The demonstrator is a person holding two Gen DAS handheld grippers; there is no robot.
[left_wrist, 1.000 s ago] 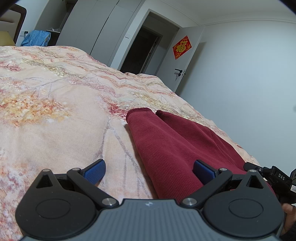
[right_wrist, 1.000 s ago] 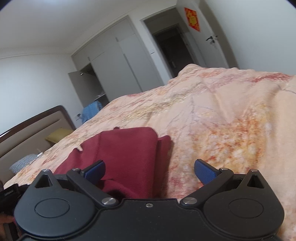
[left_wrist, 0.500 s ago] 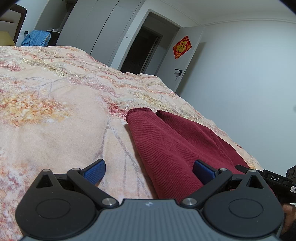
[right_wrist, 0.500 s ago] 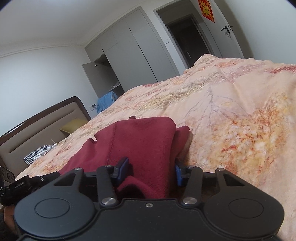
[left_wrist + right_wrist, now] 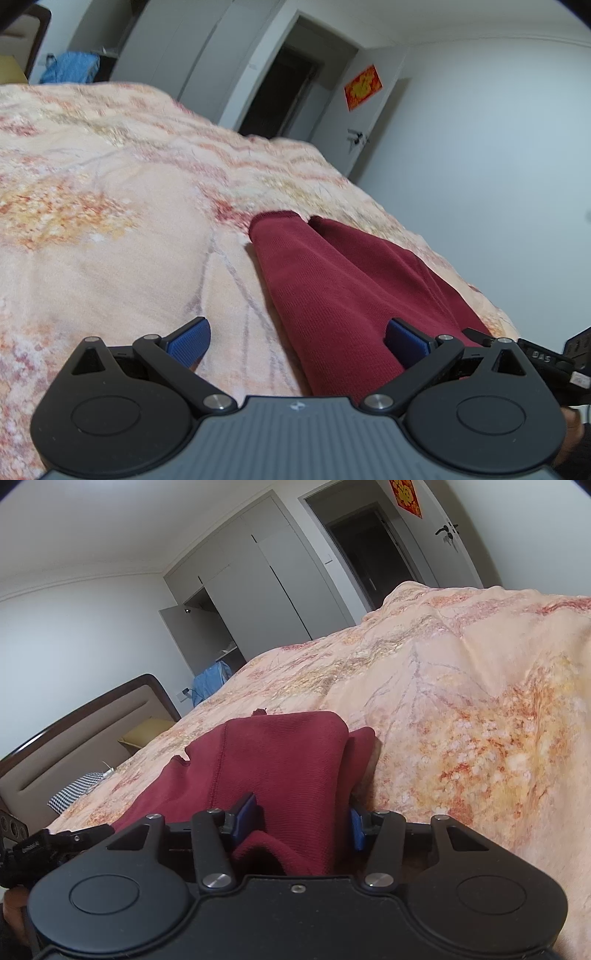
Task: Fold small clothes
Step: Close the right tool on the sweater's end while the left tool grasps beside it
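My right tongs [image 5: 301,821] clamp the maroon garment [image 5: 280,760] — left tongs [image 5: 295,341] gape wide; on the bed [image 5: 110,229], folding's barely begun.

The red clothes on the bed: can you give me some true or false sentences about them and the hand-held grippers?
1. The red garment lies on a floral bedspread. True.
2. The right hand-held gripper is wide open with nothing between its pads. False: its jaws have closed and pinch a bunch of the red garment.
3. The left hand-held gripper is open. True: its blue pads stand far apart, with one edge of the garment between them and unpinched.
4. The door with the red decoration is shut. False: it stands open beside a dark doorway.
5. The garment is blue. False: it is dark red.
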